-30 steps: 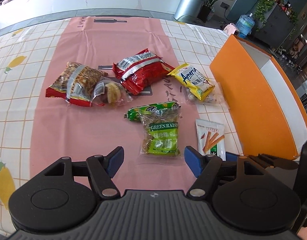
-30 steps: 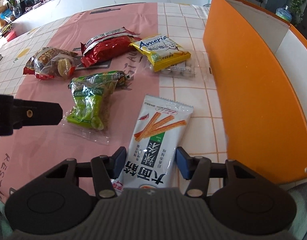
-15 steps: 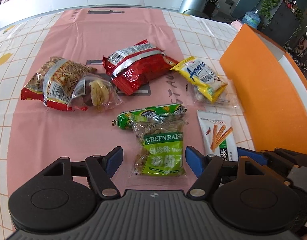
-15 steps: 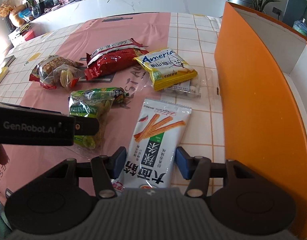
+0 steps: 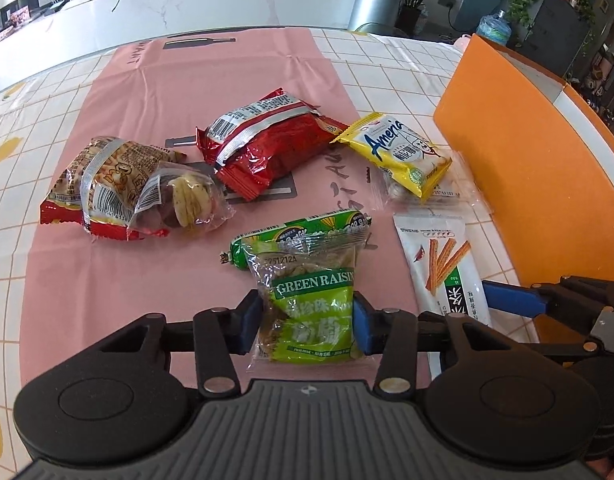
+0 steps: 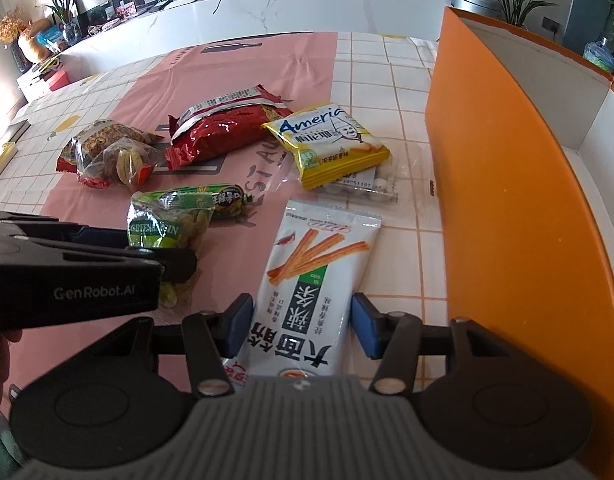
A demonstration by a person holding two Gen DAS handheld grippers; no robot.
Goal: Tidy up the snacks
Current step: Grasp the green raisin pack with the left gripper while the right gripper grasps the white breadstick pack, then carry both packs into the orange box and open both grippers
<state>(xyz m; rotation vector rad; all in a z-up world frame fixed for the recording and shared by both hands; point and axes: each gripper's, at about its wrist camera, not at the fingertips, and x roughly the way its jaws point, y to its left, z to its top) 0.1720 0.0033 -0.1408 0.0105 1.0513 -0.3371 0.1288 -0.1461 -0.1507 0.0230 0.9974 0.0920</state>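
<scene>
My left gripper [image 5: 307, 326] has closed its blue pads on both sides of the green raisin bag [image 5: 313, 300], which lies on the pink cloth. My right gripper [image 6: 303, 326] straddles the white stick-snack pack [image 6: 307, 284] with its jaws near the pack's edges; a small gap shows on the right side. The raisin bag also shows in the right wrist view [image 6: 169, 232], partly hidden by the left gripper's body. The orange box [image 6: 507, 208] stands open just right of the white pack.
Lying on the table are a green sausage pack [image 5: 299, 232], a red bag [image 5: 267, 140], a yellow Ameria pack [image 5: 399, 156] on a clear candy bag, a brown-red snack bag [image 5: 99, 184] and a clear cookie bag [image 5: 187, 200].
My left gripper moved forward over the raisin bag and closed on it. My right gripper stayed around the white pack and narrowed a little.
</scene>
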